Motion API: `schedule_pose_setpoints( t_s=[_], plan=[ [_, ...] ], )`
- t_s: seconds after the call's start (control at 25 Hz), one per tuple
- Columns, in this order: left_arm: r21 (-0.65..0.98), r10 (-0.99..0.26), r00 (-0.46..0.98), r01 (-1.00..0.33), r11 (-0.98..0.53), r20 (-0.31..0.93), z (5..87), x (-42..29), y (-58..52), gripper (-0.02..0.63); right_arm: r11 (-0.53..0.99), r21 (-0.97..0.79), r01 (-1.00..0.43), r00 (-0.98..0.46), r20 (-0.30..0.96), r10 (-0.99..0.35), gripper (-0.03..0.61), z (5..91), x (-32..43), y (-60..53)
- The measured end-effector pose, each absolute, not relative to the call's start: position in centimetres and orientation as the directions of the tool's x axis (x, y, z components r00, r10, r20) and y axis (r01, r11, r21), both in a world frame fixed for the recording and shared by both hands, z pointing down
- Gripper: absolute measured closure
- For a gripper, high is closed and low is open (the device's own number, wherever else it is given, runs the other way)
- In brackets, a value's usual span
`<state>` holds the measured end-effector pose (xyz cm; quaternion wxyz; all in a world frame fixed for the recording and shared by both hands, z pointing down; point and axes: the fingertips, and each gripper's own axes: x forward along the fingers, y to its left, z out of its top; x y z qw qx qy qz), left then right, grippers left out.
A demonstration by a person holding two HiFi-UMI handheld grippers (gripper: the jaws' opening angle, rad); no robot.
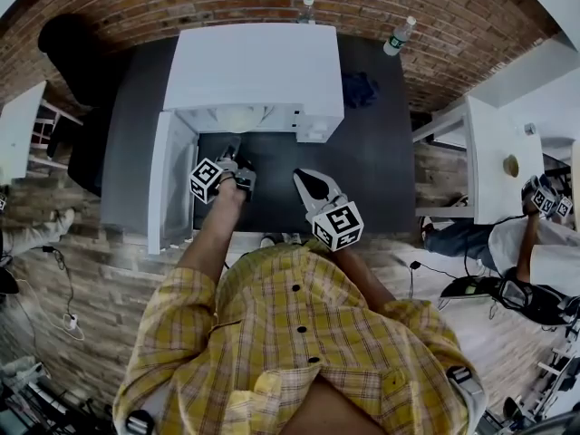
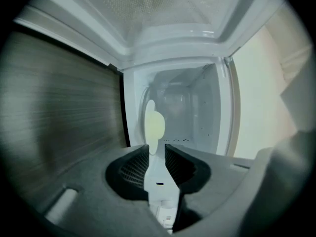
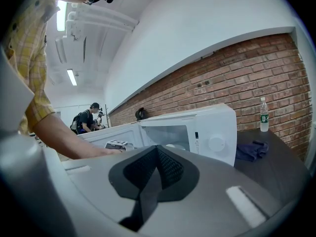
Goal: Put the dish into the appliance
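I hold 2 grippers in front of a white microwave [image 1: 258,66] that stands on a dark table [image 1: 367,175], its door [image 1: 168,184] swung wide open to my left. The dish [image 1: 237,118], pale and yellowish, lies inside the microwave's cavity, just past the opening. My left gripper [image 1: 232,152] points into that opening with its jaws apart and nothing between the pads. In the left gripper view the dish shows edge-on through the gap, further in and clear of the fingertips, with the white cavity walls around it. My right gripper [image 1: 304,179] hangs over the table in front of the microwave, to the right of the left one and apart from it. Its jaws are closed together, tips meeting, and it holds nothing. In the right gripper view my left forearm reaches across towards the open door. A crumpled blue cloth [image 1: 360,89] lies on the table just right of the microwave, and 2 bottles [image 1: 397,36] stand at the back against the brick wall [image 1: 136,7]. Another person [image 1: 535,252] is off to my right beyond a white desk [image 1: 494,152].
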<state>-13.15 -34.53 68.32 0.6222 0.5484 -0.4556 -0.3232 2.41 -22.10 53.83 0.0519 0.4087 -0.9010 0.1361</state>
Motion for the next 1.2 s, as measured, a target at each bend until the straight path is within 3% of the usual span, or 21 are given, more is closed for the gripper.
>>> schedule_pose_setpoints(
  t_s=[0.4,0.96,1.2],
  plan=[
    [0.992,-0.896,0.426,-0.078,0.100,0.123,64.9,-12.8,-31.5,0.540,0.631,-0.193,-0.751,-0.660,0.207,-0.723,0.575,53.7,2.2,-22.4],
    [0.989,-0.876,0.473,-0.144,0.027,0.093,61.2,-11.5,-26.4,0.614,0.655,-0.191,-0.731,-0.683,0.207,-0.701,0.575,53.5,1.1,-22.3],
    [0.990,-0.872,0.483,-0.143,0.012,0.081,61.0,-11.0,-24.6,0.614,0.652,-0.209,-0.729,-0.684,0.208,-0.699,0.575,53.6,0.9,-22.3]
  ],
)
